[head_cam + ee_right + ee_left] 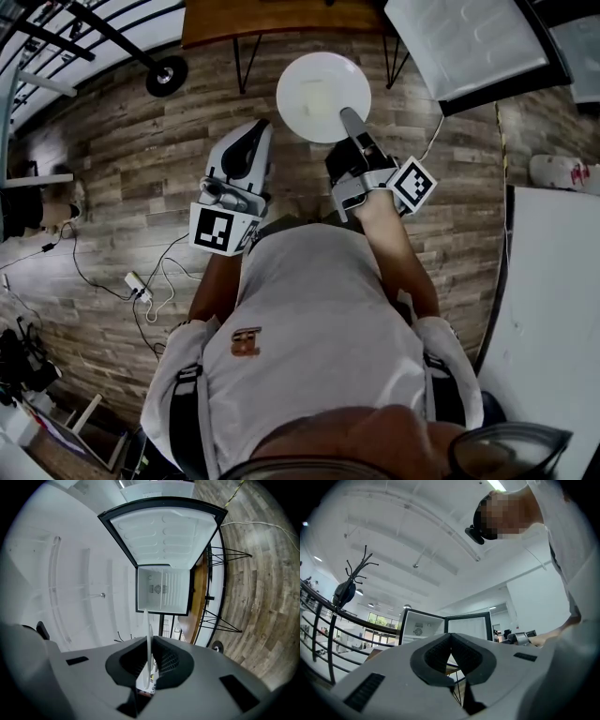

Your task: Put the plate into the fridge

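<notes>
A round white plate (314, 89) hangs over the wood floor in the head view, with my right gripper (348, 116) shut on its near rim. In the right gripper view the plate (148, 639) shows edge-on between the pads, and ahead of it stands the small fridge (163, 595) with its door (164, 531) swung open. My left gripper (255, 127) is to the left of the plate, apart from it. Its jaws (451, 649) meet at the tips with nothing between them. The open fridge (423, 627) also shows ahead in the left gripper view.
A wooden table (272, 19) on thin black legs stands ahead, beside the white fridge door panel (469, 42). A white surface (558, 281) lies at the right. Cables and a power strip (139, 284) lie on the floor at left. A black railing (328, 634) runs along the left.
</notes>
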